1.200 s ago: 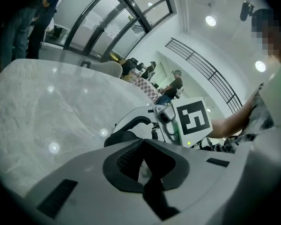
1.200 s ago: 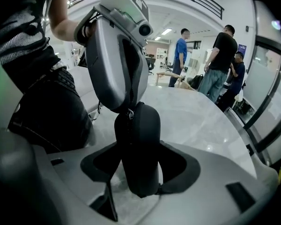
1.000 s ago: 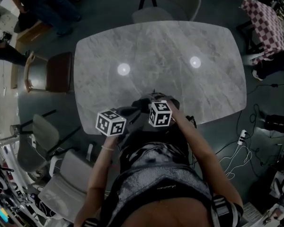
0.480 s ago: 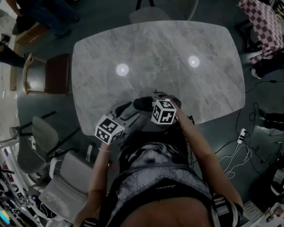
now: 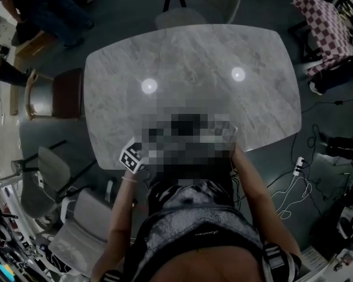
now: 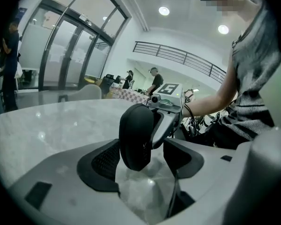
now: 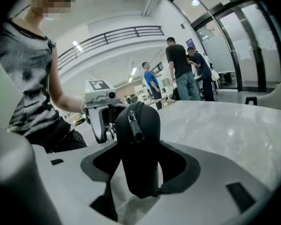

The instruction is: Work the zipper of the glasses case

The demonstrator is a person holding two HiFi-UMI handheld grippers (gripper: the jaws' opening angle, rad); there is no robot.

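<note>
The black glasses case [image 7: 140, 158] stands upright between my right gripper's [image 7: 139, 172] pads, which are shut on its lower part. Its zipper pull [image 7: 135, 125] lies at the top of that end, facing this camera. In the left gripper view the case's [image 6: 136, 135] other end hangs in the gap of my left gripper [image 6: 140, 161]. Those jaws have just been opening and stand wide, the pads not pressing on the case. Both grippers hover over the near edge of the marble table [image 5: 188, 51]. In the head view only the left gripper's marker cube [image 5: 131, 157] shows beside a mosaic patch.
A brown chair [image 5: 65, 93] stands at the table's left, a grey chair [image 5: 200, 4] at its far side and more grey chairs [image 5: 53, 175] at the near left. Cables [image 5: 294, 187] lie on the floor at the right. People stand in the background.
The left gripper's cube has rolled and shifted a little to the left. A mosaic patch now hides the case and the right gripper in the head view.
</note>
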